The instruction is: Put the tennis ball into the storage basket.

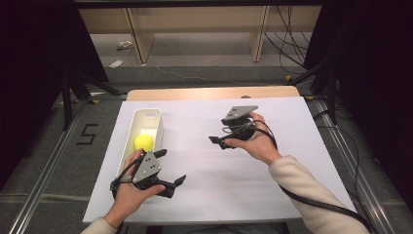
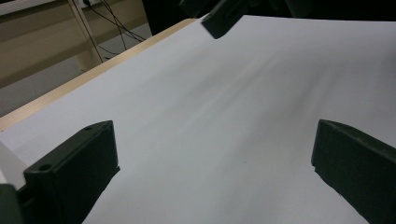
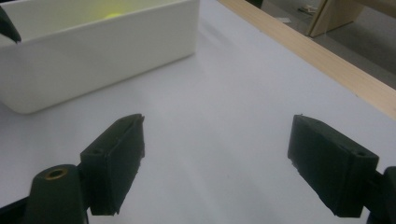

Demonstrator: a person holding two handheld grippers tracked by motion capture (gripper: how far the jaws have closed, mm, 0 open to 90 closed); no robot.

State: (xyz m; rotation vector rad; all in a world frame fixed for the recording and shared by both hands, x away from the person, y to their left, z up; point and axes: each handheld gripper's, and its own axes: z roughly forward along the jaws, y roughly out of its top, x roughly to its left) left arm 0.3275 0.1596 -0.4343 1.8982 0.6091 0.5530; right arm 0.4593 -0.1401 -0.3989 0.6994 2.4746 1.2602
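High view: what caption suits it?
Yellow ball lies in white tray; both open grippers, left and right, hover nearby.

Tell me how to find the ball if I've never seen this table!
Look at the big white sheet covering the table. Along its left side sits a long white bin, just beyond the left gripper. The ball lies inside that bin, and it's the only bright yellow, round thing there; everything around it is white, grey or black.

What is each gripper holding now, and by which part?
Nothing is held. The left gripper and the right gripper both have open jaws above the white sheet; the yellow ball lies in the white tray.
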